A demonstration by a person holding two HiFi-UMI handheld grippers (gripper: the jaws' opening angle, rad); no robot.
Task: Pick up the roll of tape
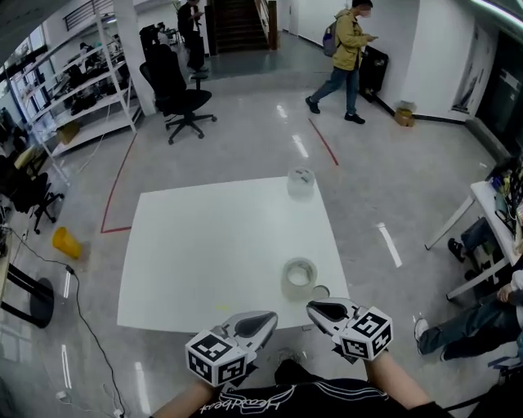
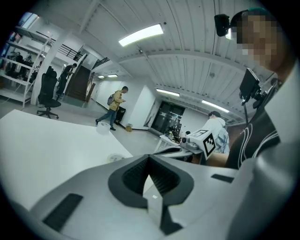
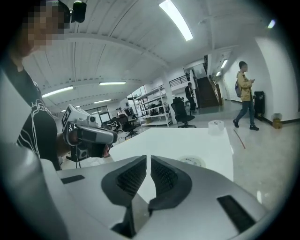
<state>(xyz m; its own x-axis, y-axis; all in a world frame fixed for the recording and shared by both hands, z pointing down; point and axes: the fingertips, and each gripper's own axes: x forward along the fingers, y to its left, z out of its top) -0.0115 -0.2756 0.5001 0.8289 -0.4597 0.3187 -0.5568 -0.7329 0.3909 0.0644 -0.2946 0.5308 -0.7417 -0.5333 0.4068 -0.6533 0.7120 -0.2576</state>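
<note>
Off the near edge of the table [image 1: 204,245] we hold the left gripper [image 1: 271,316] and right gripper [image 1: 313,307], both with jaws together and empty. The roll of tape [image 1: 299,277] sits by the near right corner, and a second similar roll [image 1: 301,183] sits at the far edge.

Risks:
- If we arrive with the jaws unopened, we shove the near roll off the right edge.
- We could grab the wrong roll.

Glossy grey floor [image 1: 245,139] w/ red line [image 1: 324,141] marked across it. Square white table [image 1: 212,253] stood mid-room. Black office chair [image 1: 181,96] & white shelving [image 1: 86,90] at far left, stairs [image 1: 237,23] at back. Person in yellow jacket [image 1: 350,49] walked near white wall [image 1: 425,49]. Panelled ceiling [image 2: 187,61] had strip lights [image 2: 140,35] on.
</note>
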